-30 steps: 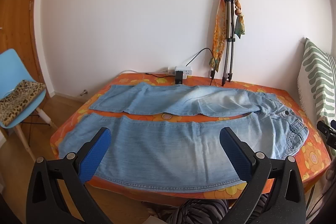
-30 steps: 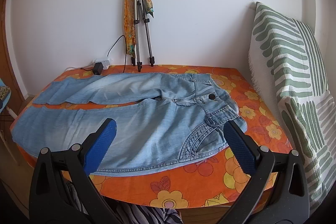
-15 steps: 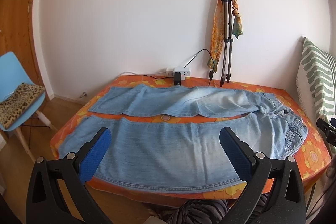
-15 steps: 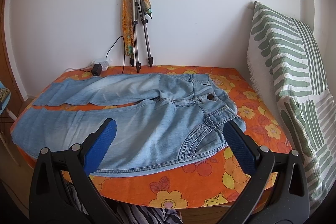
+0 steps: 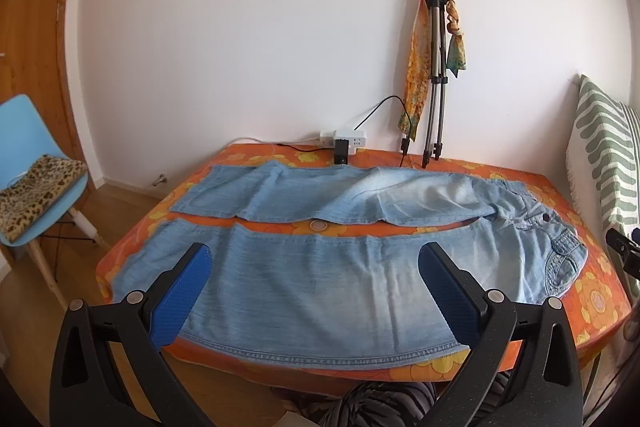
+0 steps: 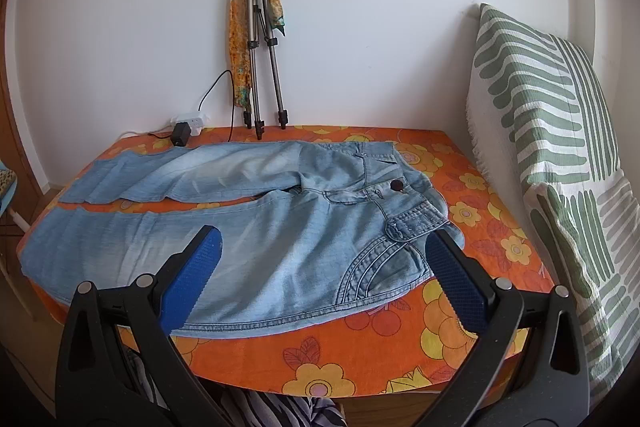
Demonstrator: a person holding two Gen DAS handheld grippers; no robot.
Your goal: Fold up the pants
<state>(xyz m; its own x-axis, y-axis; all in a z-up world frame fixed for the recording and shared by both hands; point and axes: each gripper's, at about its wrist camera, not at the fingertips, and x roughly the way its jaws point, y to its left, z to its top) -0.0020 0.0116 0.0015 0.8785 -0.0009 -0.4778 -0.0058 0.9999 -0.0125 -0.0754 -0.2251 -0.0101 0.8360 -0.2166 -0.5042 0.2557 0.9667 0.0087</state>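
So both grippers hang above the near edge of the table [image 5: 600, 307], nothing in either of them: the left gripper [image 5: 316, 291] has its jaws wide apart over the lower leg, and the right gripper [image 6: 320, 267] has its jaws just as wide over the hip and pocket. The jeans [image 5: 320, 287] lie flat and spread on the orange flowered cloth, waist to the right, both legs running left, with a thin strip of cloth showing between them. Not a fold made yet, by the look of it. Now the risks. The near leg's hem side sits right at the table's front edge and slightly over it, so a careless tug toward the person could slide the whole garment off. The cloth itself is loose fabric too; a low pinch may well grab it along with the denim and drag the lot. If one gripper lifts before the other, the leg will likely twist and land crooked on the far leg. Watch the back of the table as well: the charger [image 5: 341, 153] and its cable sit just beside the far leg, and the tripod [image 6: 260, 59] stands close behind, so a long sweep could snag the cable or knock the tripod.
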